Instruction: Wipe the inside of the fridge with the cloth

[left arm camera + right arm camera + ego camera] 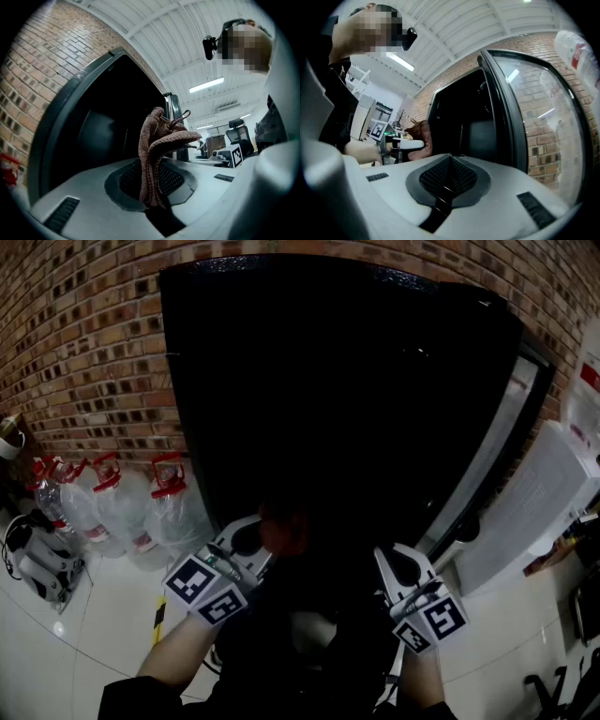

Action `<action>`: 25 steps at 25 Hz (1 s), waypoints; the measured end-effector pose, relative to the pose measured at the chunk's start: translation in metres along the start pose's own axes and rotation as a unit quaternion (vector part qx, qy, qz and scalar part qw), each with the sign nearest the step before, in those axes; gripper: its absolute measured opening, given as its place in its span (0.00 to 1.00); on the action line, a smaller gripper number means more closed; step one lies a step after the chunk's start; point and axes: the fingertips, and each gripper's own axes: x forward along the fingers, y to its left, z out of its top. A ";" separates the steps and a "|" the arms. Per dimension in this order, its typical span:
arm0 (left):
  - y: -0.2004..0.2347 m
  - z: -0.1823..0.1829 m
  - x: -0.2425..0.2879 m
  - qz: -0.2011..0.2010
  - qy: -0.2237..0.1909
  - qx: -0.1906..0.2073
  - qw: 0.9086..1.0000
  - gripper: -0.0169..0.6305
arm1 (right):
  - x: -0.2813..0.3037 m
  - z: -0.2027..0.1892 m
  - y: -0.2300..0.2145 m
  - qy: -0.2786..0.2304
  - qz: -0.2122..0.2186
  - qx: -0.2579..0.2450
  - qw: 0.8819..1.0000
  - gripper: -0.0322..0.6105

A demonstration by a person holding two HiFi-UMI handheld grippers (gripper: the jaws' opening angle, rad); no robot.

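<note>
sticking up from the left gripper [153,210] — cloth [157,150] pinched between its closed jaws

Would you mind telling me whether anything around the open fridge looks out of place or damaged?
Nothing stands out. The fridge stands open, the cloth is clamped in the left gripper, the right gripper is shut and empty, and the water bottles stand upright by the brick wall.

Brick wall [84,352], white tiled floor [112,615], water jugs [122,507] alongside.
</note>
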 end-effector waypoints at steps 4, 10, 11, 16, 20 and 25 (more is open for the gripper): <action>-0.016 0.027 0.036 -0.053 -0.006 -0.018 0.998 0.11 | 0.004 0.019 0.009 0.002 0.021 -0.008 1.000 0.05; -0.037 0.056 0.086 -0.114 -0.011 0.016 0.993 0.11 | 0.010 0.035 0.007 0.014 0.042 -0.013 0.999 0.05; -0.037 0.062 0.094 -0.123 -0.013 0.008 0.992 0.11 | 0.011 0.036 0.007 0.014 0.044 -0.013 0.999 0.05; -0.046 0.096 0.141 -0.176 -0.032 -0.018 0.984 0.11 | 0.023 0.044 0.003 0.020 0.046 -0.016 0.999 0.05; -0.047 0.126 0.185 -0.191 -0.029 0.009 0.981 0.11 | 0.025 0.048 0.002 0.017 0.048 -0.009 0.999 0.05; -0.043 0.145 0.216 -0.186 -0.027 0.045 0.981 0.11 | 0.028 0.045 0.003 0.024 0.058 -0.011 0.998 0.05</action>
